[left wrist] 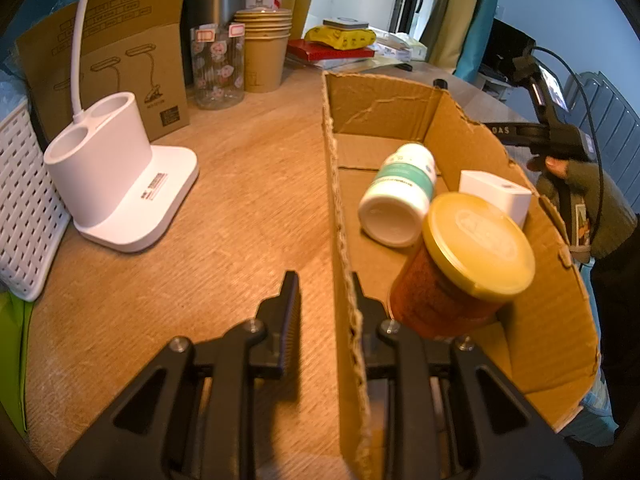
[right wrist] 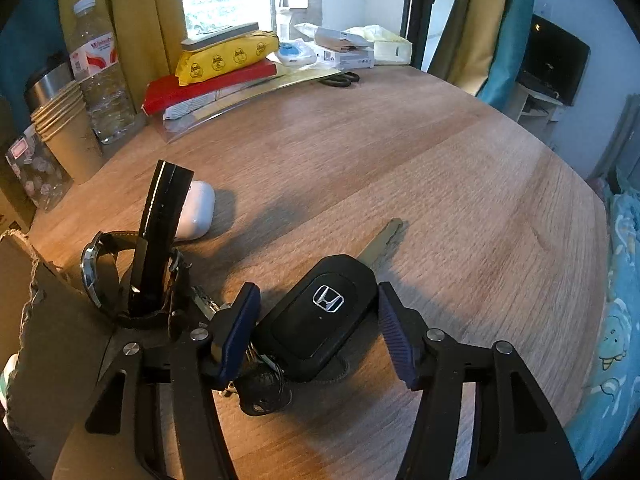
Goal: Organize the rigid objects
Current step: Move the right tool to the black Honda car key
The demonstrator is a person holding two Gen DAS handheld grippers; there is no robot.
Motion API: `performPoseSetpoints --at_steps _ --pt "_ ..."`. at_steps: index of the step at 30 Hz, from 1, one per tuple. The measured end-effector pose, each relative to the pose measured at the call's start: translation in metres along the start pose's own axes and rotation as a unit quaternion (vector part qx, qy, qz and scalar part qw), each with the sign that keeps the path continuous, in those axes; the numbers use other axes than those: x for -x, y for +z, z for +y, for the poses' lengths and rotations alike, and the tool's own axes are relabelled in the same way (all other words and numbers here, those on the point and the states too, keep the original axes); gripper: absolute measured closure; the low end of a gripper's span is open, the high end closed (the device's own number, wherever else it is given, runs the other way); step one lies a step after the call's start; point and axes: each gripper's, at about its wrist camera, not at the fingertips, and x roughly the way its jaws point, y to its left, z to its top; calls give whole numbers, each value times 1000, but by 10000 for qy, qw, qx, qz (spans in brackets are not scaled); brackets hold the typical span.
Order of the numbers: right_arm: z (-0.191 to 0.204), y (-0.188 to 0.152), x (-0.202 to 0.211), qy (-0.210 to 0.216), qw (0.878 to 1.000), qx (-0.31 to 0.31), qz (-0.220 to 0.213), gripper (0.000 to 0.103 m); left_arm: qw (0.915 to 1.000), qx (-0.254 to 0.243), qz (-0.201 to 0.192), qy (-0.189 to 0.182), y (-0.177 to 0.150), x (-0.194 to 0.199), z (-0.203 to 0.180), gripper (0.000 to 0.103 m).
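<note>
The left gripper (left wrist: 325, 280) pinches the cardboard box's near wall (left wrist: 348, 320); inside lie a white bottle (left wrist: 400, 196), an orange jar (left wrist: 460, 272) and a white block (left wrist: 496, 194).

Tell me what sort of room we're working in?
Probably a home, a bedroom or living room: curtains at a window, printed bedding beside the wooden table, and a small TV in the corner.

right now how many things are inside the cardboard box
3: a white bottle lying on its side mid-box, a white block by the right wall, and an orange jar nearest. Others may hide behind the near wall.
</note>
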Motion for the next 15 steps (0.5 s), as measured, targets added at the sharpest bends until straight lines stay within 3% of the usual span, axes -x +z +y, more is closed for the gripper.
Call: performPoseSetpoints --at_steps 15 --pt "-1 -8 31 130 9997 4 -222 41 10000 -1 0 -2 0 0 0 79"
